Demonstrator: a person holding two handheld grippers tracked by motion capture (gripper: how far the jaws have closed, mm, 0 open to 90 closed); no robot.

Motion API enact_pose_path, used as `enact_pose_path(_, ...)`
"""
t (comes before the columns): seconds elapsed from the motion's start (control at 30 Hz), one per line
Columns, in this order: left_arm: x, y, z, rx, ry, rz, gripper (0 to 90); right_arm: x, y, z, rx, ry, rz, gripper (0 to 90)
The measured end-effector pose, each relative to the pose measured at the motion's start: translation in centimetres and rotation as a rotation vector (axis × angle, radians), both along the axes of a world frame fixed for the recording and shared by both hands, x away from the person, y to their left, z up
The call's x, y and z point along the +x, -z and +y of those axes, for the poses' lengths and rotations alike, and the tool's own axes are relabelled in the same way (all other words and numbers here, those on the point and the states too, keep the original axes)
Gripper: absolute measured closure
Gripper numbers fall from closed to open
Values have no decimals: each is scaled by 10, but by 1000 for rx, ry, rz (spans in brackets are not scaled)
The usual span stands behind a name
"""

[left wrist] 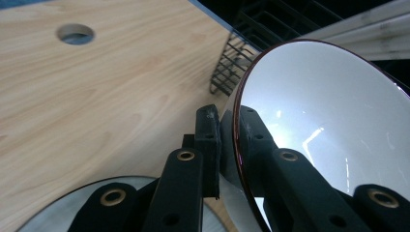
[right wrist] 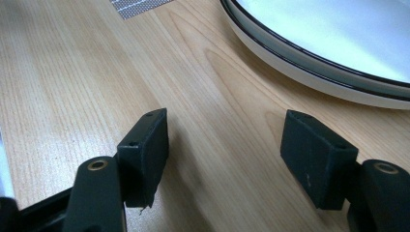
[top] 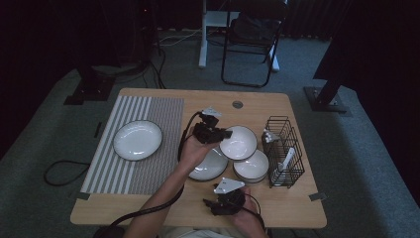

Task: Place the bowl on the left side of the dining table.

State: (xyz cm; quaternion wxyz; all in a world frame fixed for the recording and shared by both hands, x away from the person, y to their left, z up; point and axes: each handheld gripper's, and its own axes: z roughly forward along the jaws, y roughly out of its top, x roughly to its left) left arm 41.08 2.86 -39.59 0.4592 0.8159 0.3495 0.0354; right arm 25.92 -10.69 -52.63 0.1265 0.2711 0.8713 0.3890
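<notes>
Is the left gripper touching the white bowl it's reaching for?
Touching. The left gripper view shows the left gripper shut on the bowl's rim.

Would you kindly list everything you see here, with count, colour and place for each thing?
Table: one, light wood, centre of the high view.
Placemat: one, grey-and-white striped, on the table's left part.
Plate: one, white with dark rim, on the placemat.
Plate: one, white, beside the placemat's right edge.
Bowl: one, white, tilted, held in the left gripper.
Bowl: one, white, next to the rack.
Rack: one, black wire, on the table's right part, a white utensil inside.
Chair: one, black, beyond the table.
Left gripper: black, jaws shut on the bowl's rim.
Right gripper: black, jaws open, near the table's front edge.
</notes>
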Motion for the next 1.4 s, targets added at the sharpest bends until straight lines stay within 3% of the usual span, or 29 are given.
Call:
enact_pose_path(0.2,-1,-4,19,-10,-32,-14,824,0,0,0,1,2,-1,337)
enact_pose_path(1.4,3,8,111,-19,-223,2,823,0,0,0,0,3,2,337)
